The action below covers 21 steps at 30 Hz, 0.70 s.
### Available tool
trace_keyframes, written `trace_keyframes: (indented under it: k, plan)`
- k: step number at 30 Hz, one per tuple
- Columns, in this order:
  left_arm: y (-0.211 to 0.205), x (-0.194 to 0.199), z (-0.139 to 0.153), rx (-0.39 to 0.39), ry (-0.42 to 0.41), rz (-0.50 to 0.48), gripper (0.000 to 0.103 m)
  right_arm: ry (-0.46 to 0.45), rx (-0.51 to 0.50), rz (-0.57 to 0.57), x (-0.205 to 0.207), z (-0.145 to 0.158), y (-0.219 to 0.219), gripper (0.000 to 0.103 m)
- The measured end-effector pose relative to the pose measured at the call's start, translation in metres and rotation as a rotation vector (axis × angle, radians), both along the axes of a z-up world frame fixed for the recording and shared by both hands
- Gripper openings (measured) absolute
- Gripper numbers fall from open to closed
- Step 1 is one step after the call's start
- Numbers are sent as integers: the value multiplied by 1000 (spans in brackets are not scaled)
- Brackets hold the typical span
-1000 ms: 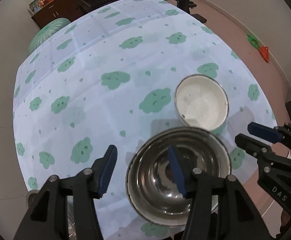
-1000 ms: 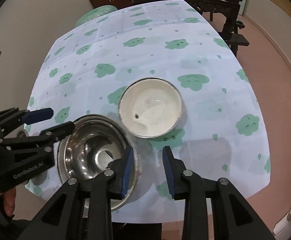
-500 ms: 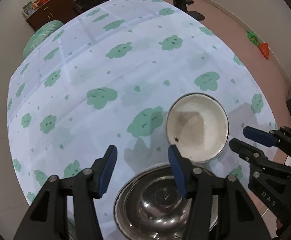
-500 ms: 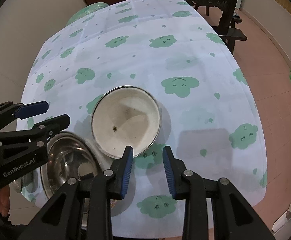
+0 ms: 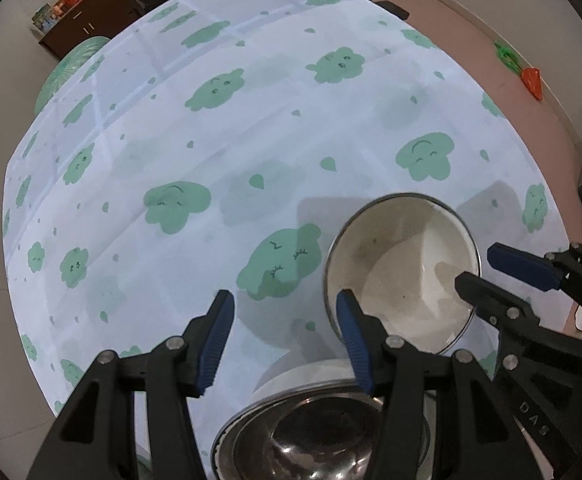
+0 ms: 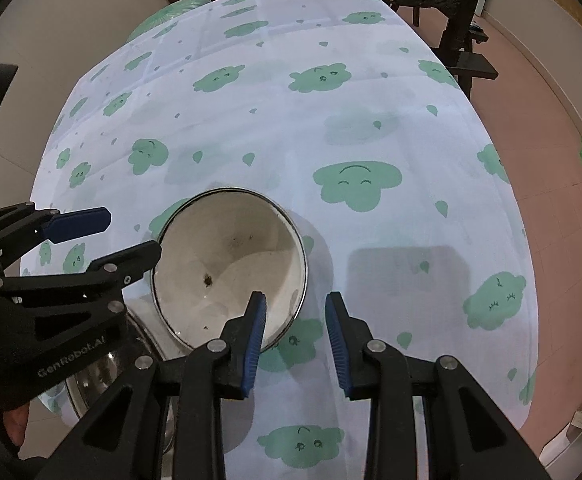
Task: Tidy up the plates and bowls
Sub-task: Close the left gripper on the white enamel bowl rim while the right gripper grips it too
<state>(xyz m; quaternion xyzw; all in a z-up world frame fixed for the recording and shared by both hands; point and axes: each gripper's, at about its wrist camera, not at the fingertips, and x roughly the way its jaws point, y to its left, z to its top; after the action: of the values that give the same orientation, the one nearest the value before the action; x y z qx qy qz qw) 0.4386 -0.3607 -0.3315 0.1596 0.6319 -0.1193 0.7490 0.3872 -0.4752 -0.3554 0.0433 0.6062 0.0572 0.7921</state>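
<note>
White enamel bowl (image 6: 227, 264) on tabletop (image 6: 331, 120), near front edge; shiny steel bowl (image 5: 319, 436) just beside, front-left.

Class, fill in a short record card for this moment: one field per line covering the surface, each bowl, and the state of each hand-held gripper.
Surface: table with a pale cloth printed with green clouds
White bowl: white bowl with a metal rim, upright on the cloth, small dark specks inside
Steel bowl: steel bowl at the near table edge, beside the white bowl, upright and shiny
Left hand-held gripper: open, holding nothing, above the steel bowl
Right hand-held gripper: open, straddling the white bowl's near rim, not closed on it
</note>
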Motion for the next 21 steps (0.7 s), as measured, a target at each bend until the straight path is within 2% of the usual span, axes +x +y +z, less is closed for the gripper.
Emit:
trace_keyframes:
  k: [10, 12, 13, 15, 17, 19, 21]
  plan:
    - [-5, 6, -16, 1, 40, -7, 51, 37, 11, -4, 7, -12, -3, 34]
    - [-6, 6, -19, 5, 49, -10, 45, 43, 15, 2, 7, -14, -1, 33]
    - [-7, 6, -20, 5, 56, -10, 38, 50, 17, 3, 7, -16, -1, 32]
    - [-8, 5, -22, -12, 71, -16, 28, 56, 24, 7, 8, -18, -1, 24]
    - [-11, 4, -22, -28, 80, -26, 10, 60, 35, 10, 8, -18, 0, 21]
    - [-16, 2, -22, -16, 77, -43, 7, 53, 42, 15, 8, -16, 2, 14]
    - [-17, 2, -22, -15, 80, -42, 7, 46, 36, 16, 8, -14, 3, 14]
